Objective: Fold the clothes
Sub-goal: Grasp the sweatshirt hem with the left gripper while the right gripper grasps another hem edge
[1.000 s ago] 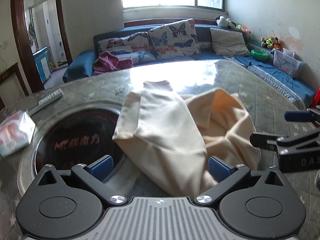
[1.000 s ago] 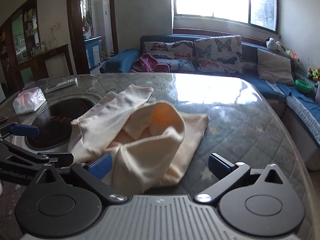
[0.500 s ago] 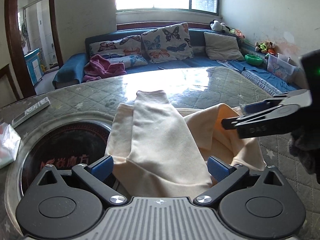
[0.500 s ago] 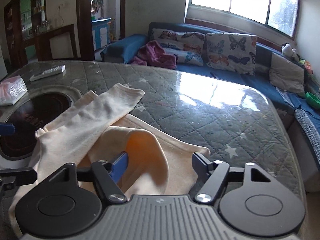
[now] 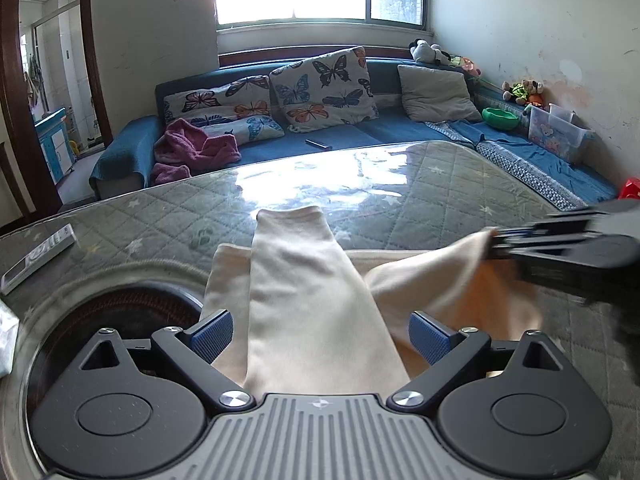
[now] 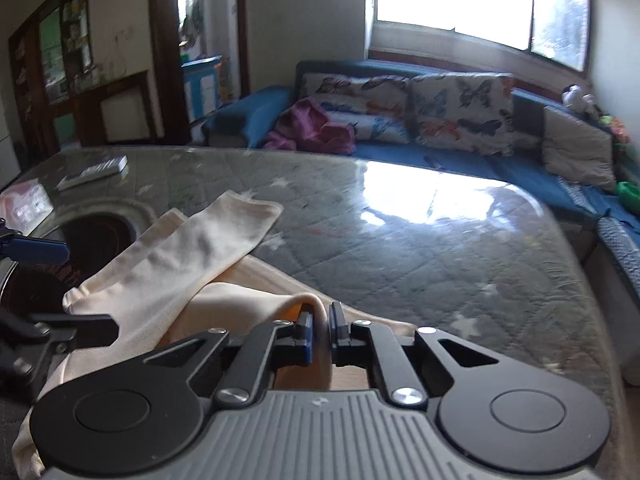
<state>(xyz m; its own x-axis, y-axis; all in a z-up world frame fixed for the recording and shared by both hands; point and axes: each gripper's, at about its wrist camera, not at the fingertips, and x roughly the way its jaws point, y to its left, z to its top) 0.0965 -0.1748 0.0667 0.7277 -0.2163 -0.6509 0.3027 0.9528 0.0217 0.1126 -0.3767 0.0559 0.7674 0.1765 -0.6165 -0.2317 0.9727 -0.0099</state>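
A cream garment (image 5: pixel 304 292) lies crumpled on the quilted table (image 5: pixel 440 184), one sleeve stretched toward the far side. My left gripper (image 5: pixel 320 338) is open, its blue pads on either side of the cloth near the front edge. My right gripper (image 6: pixel 320 330) is shut on a raised fold of the cream garment (image 6: pixel 168 264). In the left wrist view the right gripper (image 5: pixel 496 244) comes in from the right and lifts that fold off the table.
A round dark inset (image 5: pixel 120 312) sits in the table at the left. A remote control (image 5: pixel 38 258) and a tissue pack (image 6: pixel 24 204) lie at the far left. A blue sofa (image 5: pixel 360 132) with cushions runs behind and along the right.
My right gripper has closed on a fold of the garment and lifted it. My left gripper has stayed open and moved slightly forward over the cloth.
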